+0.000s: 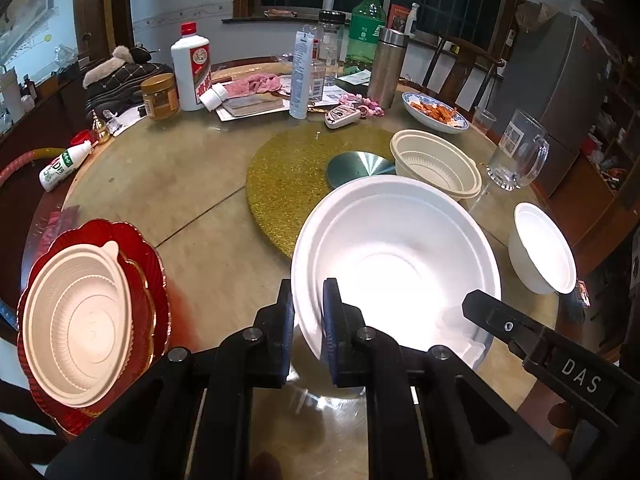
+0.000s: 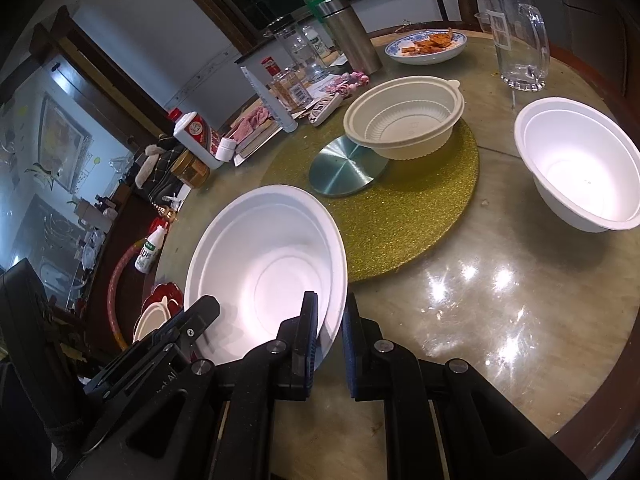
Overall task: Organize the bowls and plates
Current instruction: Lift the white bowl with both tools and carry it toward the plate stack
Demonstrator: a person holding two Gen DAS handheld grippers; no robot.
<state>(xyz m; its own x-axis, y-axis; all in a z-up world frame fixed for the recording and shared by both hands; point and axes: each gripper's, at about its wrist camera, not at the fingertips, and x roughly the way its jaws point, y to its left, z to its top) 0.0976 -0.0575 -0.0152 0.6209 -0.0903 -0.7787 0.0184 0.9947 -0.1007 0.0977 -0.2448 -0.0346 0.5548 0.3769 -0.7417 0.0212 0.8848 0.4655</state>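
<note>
both grippers, left gripper and right gripper, are clamped on opposite rims of the big white bowl, carrying it tilted off the table; next, presumably, nest it with the smaller white bowl beyond the right fingers.

Left tool pinches the near-left rim of a large white bowl, one pad inside and one outside the wall. Right tool reaches in from the right and meets the same bowl's near-right rim. The bowl appears tilted above the round bench. At left, a white lid rests on a red scalloped plate. Beyond the bowl: a gold mat, a cream bowl, a small white bowl and a glass mug.
</note>
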